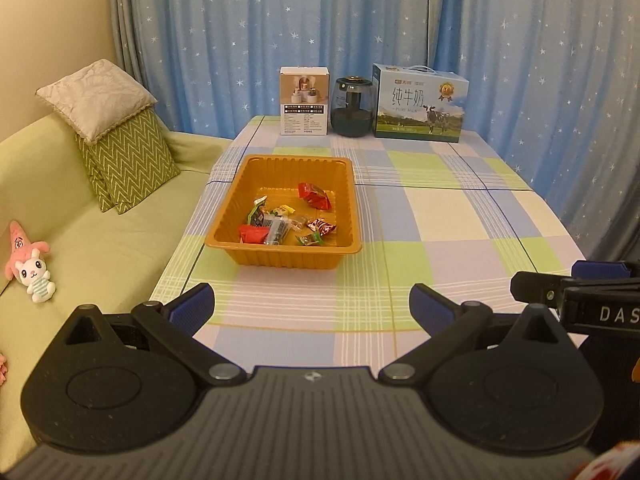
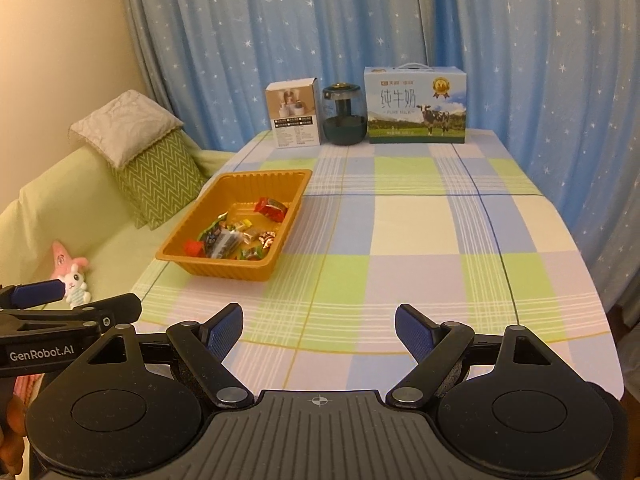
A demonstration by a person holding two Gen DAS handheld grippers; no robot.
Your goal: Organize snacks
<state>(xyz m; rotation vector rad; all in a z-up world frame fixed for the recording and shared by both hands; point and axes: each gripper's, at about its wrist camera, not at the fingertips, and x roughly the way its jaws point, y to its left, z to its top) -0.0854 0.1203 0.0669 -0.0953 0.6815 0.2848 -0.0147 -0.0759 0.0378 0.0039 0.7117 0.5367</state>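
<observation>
1. Curtain [image 1: 360, 20], blue with white stars, hangs across the whole back of the scene behind the table
2. Sofa [image 1: 112, 240], pale green, runs along the table's left side; two cushions [image 1: 120, 152] are stacked at its far end, a cream one on top of green zigzag ones
3. Table [image 1: 440, 216] under a checked cloth of blue, green, lilac and cream squares; near half bare of objects
4. Milk carton [image 1: 420, 102], carry-handle box with a cow picture, stands upright at the far edge; just left of it a dark glass jar [image 1: 352, 106], then a small white product box [image 1: 304, 100], all three in a row, close together
5. Tray [image 1: 236, 216], orange plastic with ribbed walls, sits on the left half of the table, near the sofa-side edge
6. Snacks [image 1: 280, 224], a loose pile of small wrapped pieces, all lie inside the tray: a red packet [image 1: 314, 196] toward the far right, the rest clustered at the near wall
7. Left gripper [image 1: 312, 304]: blue-padded fingers spread wide, nothing between them, held above the near table edge, well short of the tray
8. Right gripper [image 2: 319, 328]: fingers likewise spread, holding nothing, over the near table edge; tray lies ahead to its left
9. Plush toys [image 1: 28, 260], a pink star and a white rabbit, lie touching on the sofa seat
</observation>
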